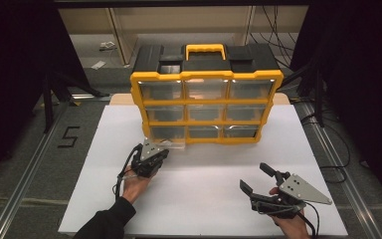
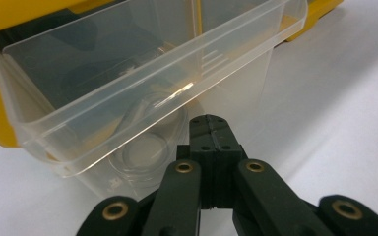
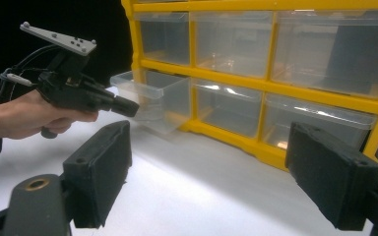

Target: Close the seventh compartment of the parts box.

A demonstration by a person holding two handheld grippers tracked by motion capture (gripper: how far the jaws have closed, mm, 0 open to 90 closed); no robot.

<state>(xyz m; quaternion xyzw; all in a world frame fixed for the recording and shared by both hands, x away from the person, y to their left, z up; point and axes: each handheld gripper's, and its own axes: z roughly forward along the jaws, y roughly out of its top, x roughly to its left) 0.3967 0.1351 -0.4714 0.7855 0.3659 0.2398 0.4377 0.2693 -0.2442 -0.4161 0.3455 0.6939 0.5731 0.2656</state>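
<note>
A yellow and black organiser (image 1: 206,101) with clear drawers stands at the back of the white table (image 1: 204,189). Its bottom-left drawer (image 1: 170,141) (image 2: 142,73) (image 3: 152,98) is pulled partway out. A clear round object (image 2: 145,150) lies inside the drawer. My left gripper (image 1: 163,154) (image 2: 210,123) (image 3: 127,106) is shut, its tips right at the drawer's front wall under the rim; I see nothing between the jaws. My right gripper (image 1: 256,179) (image 3: 216,167) is open wide near the table's front right, pointing toward the organiser and holding nothing.
The other drawers (image 3: 231,42) sit pushed in and look empty. The organiser has a yellow carry handle (image 1: 205,49) on top. A metal rail (image 1: 30,164) runs along the left, with a black "5" mark (image 1: 68,136) on the floor beside it.
</note>
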